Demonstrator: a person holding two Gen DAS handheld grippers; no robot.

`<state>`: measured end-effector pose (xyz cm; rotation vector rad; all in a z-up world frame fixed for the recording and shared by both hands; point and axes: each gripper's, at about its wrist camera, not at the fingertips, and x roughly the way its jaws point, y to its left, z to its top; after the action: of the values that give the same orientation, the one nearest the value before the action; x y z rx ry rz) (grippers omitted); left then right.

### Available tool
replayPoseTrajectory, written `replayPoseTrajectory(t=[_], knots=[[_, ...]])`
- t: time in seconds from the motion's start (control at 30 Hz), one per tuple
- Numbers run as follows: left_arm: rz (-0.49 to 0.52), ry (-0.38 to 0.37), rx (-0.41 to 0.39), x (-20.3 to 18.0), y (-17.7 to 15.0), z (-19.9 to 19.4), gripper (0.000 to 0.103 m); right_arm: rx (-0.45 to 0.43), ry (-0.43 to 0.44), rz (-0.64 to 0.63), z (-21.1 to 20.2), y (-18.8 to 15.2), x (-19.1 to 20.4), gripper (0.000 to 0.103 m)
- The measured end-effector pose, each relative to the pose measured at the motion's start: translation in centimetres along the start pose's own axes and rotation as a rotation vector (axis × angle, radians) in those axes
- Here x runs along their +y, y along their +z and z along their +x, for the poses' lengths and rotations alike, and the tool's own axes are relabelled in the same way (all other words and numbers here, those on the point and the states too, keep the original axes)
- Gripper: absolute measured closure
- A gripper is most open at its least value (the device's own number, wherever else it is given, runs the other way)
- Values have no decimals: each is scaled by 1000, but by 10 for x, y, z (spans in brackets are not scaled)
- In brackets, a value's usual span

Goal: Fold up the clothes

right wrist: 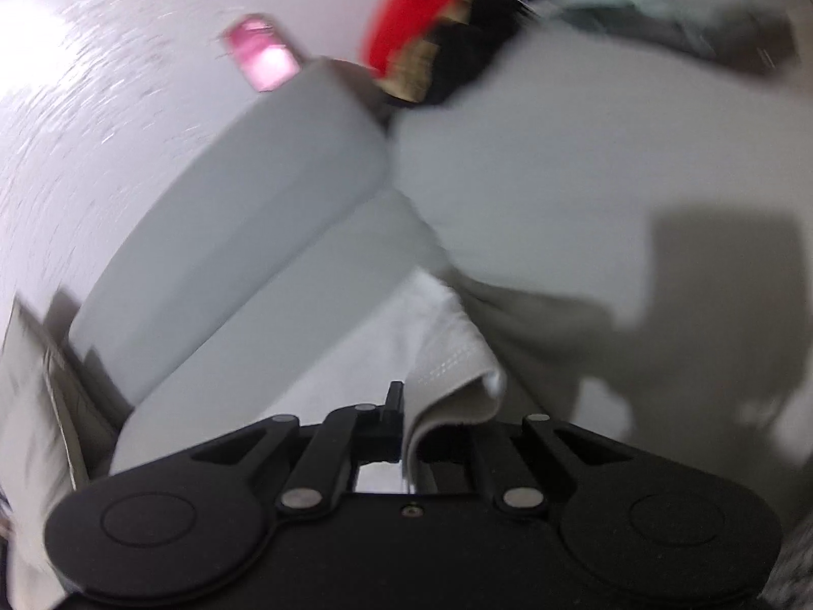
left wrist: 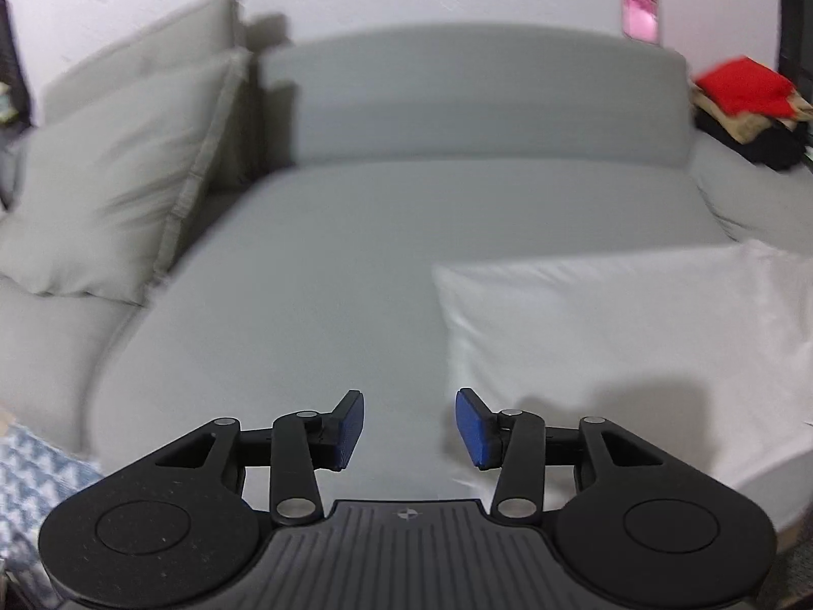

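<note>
A white garment [left wrist: 625, 351] lies flat on the grey sofa seat [left wrist: 315, 274], to the right in the left wrist view. My left gripper [left wrist: 409, 427] is open and empty, just left of the garment's near left edge, its blue pads [left wrist: 350, 429] apart. In the right wrist view, my right gripper [right wrist: 406, 422] is shut on a folded edge of the white garment [right wrist: 447, 361], which drapes over the right finger and hides it. That view is tilted and blurred.
Two grey cushions [left wrist: 117, 173] lean at the sofa's left. A pile of red, beige and black clothes [left wrist: 747, 107] sits on the far right arm, also in the right wrist view [right wrist: 427, 40]. A pink object [left wrist: 643, 7] hangs on the white wall. A blue-white patterned fabric [left wrist: 30, 488] lies lower left.
</note>
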<state>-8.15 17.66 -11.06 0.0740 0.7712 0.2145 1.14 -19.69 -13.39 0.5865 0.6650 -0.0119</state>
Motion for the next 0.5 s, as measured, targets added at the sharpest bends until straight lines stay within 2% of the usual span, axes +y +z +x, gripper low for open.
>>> replayPoseTrajectory(t=[0.03,0.1,0.2,0.27,0.37,0.43,0.5], knots=[[-2,35,-12,7,-1,-2,60,-16,14,-62,-4,1,18,99],[-43,57,-26,21,-5,-4,60,-47,57,-193,-13,-1,56,99],[-155,20,-14,37,-11,0,60,-74,164,-403,-25,-22,121,99],[-191,29,-24,43,-13,0,60,-58,236,-546,-28,-49,159,99],[-230,29,-13,50,-14,2,59,36,306,-702,-13,-98,198,99],[-259,31,5,54,-14,5,59,136,307,-777,8,-129,212,99],[-283,33,15,57,-12,8,59,226,286,-789,24,-150,212,99]])
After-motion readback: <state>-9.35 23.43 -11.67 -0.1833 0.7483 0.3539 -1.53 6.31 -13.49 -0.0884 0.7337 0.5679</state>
